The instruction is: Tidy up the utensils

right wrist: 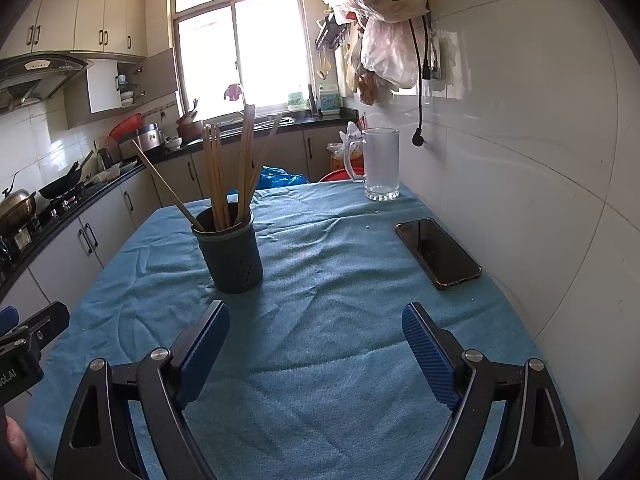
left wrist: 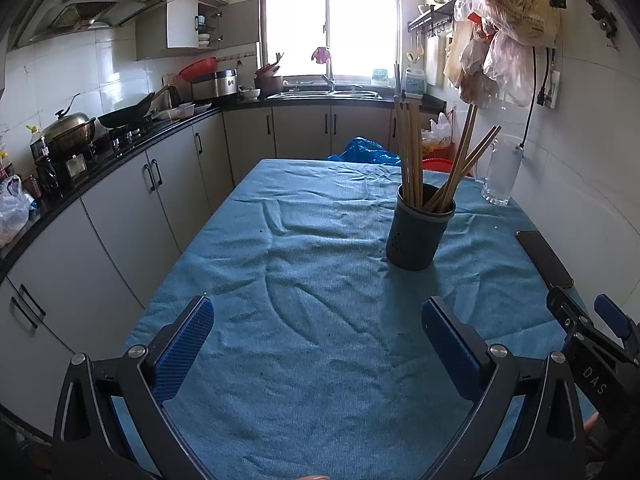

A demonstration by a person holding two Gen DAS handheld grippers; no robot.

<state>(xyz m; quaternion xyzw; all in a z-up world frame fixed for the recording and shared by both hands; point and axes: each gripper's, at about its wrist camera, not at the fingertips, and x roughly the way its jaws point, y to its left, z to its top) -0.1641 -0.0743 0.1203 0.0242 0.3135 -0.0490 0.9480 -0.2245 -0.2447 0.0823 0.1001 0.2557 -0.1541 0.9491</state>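
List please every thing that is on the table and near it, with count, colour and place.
utensil holder: one, dark grey, upright on the cloth, middle
chopsticks: several, light wood, standing in the holder
glass mug: one, clear, far right corner by the wall
phone: one, black, flat on the cloth, right side
tablecloth: one, blue, covers the table
left gripper: blue pads, open, empty
right gripper: blue pads, open, empty

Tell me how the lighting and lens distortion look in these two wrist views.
Left wrist view: the window is blown out white, and the fisheye bends the counter. Right wrist view: the window glares too, the wall tiles curve, the corners are black, and the utensil holder is sharp.
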